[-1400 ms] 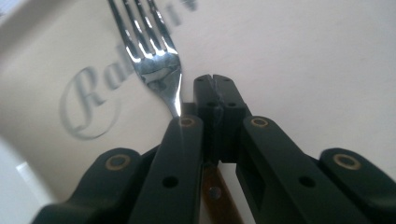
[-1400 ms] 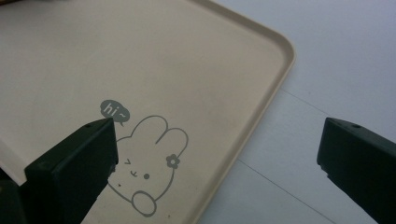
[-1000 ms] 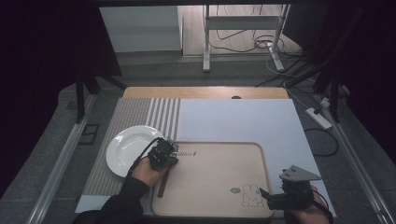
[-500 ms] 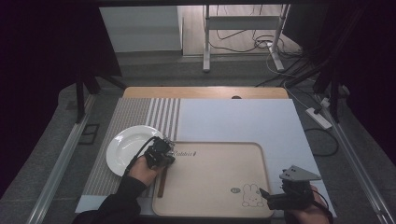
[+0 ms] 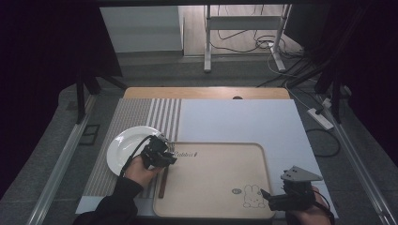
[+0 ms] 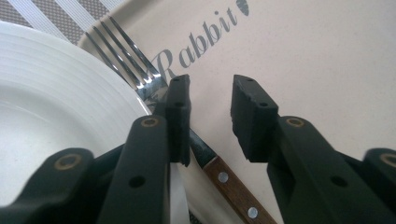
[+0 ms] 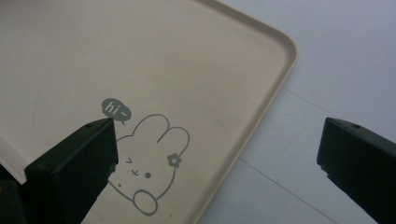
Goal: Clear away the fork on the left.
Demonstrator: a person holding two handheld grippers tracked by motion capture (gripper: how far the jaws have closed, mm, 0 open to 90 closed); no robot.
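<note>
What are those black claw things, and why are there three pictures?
A person holds black tongs in each hand, a bit like pinchers. One camera looks down from above. The other two ride on the tongs and look along their tips.

On the table lies a beige tray with a rabbit drawing, and beside it a white plate on a striped mat.

The left tongs have just been opening over a fork with a wooden handle; nothing is pinched, and the fork lies on the tray's edge next to the plate. The right tongs are open and hold nothing, by the tray's corner.
</note>
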